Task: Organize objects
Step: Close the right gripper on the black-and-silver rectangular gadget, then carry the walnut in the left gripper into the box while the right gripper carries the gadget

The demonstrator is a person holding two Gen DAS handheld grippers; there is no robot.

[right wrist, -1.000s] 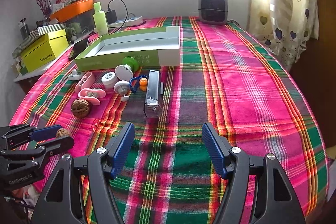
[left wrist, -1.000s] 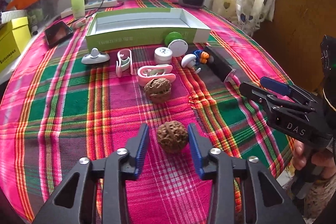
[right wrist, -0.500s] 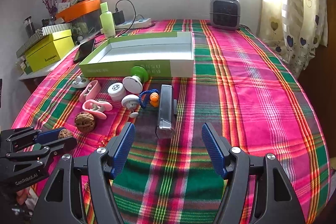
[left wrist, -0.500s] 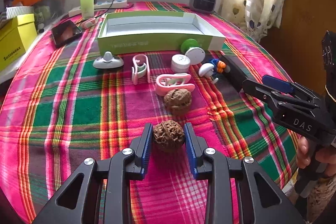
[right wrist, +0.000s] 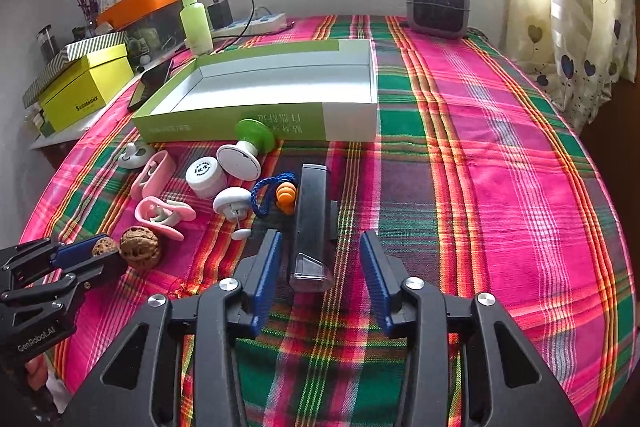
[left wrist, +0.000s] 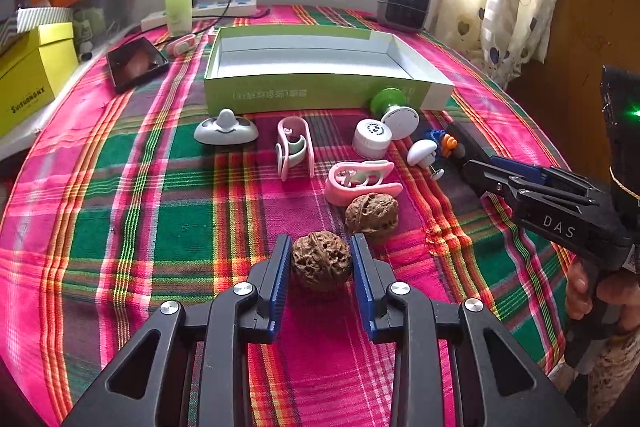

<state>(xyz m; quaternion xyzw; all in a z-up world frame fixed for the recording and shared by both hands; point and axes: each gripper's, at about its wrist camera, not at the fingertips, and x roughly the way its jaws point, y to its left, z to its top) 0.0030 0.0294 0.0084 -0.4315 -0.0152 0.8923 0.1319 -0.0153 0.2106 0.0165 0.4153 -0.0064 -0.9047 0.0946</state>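
A brown walnut (left wrist: 320, 261) sits between the blue pads of my left gripper (left wrist: 321, 243), which is shut on it just above the plaid cloth. A second walnut (left wrist: 372, 213) lies just beyond, beside a pink clip (left wrist: 362, 181). In the right wrist view a black oblong device with a clear end (right wrist: 312, 211) lies between the fingers of my right gripper (right wrist: 320, 239). Its jaws are closing, and the pads stand clear of the device on both sides. The open green-and-white box (right wrist: 240, 125) stands behind the row of small items.
Near the box lie a white jar (right wrist: 206, 175), a green-and-white knob (right wrist: 244, 153), a white mushroom-shaped piece (right wrist: 230, 201), a blue cord with an orange plug (right wrist: 276, 193), another pink clip (left wrist: 294, 143) and a grey holder (left wrist: 226, 129). A heater (right wrist: 438, 3), bottle (right wrist: 196, 21), phone (left wrist: 136, 63) and yellow box (right wrist: 86, 85) stand further back.
The left pads closed onto the walnut and carried it slightly toward the second walnut. The right gripper moved forward around the black device and its jaws narrowed.
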